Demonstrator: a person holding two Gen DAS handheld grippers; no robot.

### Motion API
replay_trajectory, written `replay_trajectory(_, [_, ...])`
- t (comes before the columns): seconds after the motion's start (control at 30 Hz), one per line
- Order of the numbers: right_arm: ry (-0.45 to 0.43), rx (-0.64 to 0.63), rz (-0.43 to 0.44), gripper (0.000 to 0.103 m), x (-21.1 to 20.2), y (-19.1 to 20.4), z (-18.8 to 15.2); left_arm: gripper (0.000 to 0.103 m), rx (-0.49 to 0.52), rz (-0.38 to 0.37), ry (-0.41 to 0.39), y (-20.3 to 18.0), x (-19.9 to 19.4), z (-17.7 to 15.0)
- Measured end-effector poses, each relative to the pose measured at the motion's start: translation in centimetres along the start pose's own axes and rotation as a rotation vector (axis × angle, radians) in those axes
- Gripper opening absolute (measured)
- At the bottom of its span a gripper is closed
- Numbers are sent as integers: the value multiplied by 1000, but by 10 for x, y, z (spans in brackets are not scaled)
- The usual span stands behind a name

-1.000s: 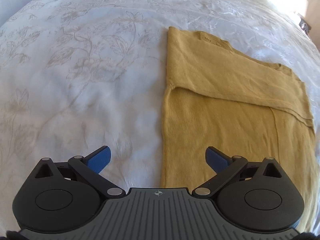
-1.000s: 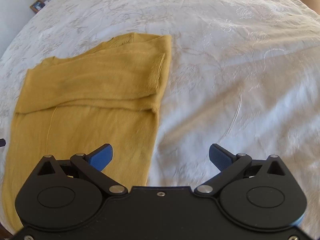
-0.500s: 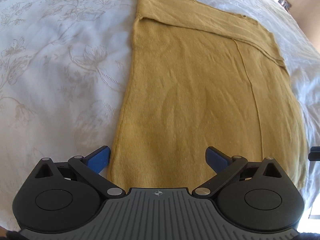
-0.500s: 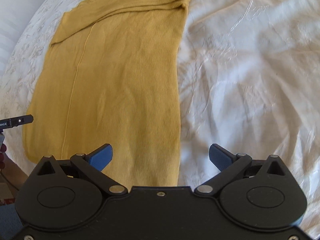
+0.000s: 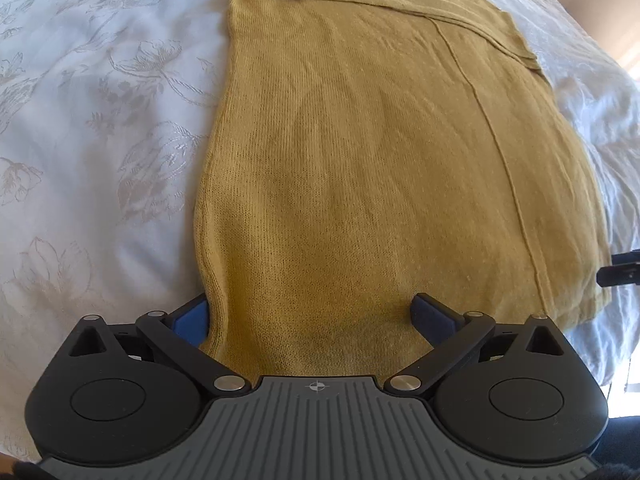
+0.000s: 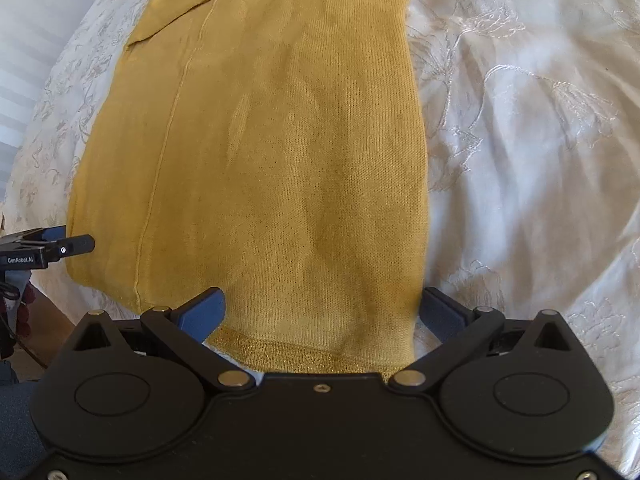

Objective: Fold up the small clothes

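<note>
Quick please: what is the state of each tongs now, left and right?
Left tongs: open, straddling the near left corner of the yellow garment, holding nothing.
Right tongs: open, straddling its near right corner, holding nothing.

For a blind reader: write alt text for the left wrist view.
Open left tongs straddle the near left corner of a mustard knit garment, folded lengthwise and lying flat on a white floral bedspread. The right tongs' tip pokes in at the right edge.
</note>
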State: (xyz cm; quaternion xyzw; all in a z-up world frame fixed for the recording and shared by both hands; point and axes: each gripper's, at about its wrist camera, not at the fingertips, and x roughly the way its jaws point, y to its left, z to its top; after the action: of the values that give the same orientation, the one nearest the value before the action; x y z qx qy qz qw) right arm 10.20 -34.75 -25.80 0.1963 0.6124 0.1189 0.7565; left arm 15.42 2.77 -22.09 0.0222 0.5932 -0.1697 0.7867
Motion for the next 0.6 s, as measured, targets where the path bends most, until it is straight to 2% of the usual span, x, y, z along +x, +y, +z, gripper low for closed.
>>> replay_trajectory(0.37, [-51, 30, 24, 103, -1, -9, -9, 103, -46, -45, -19, 18, 5, -5])
replay_trajectory(0.5, [-95, 23, 9, 103, -9, -13, -23, 103, -21, -27, -24, 14, 7, -7])
replay_trajectory(0.6, [-107, -28, -25, 103, -8, -7, -28, 103, 8, -3, -31, 4, 11, -6])
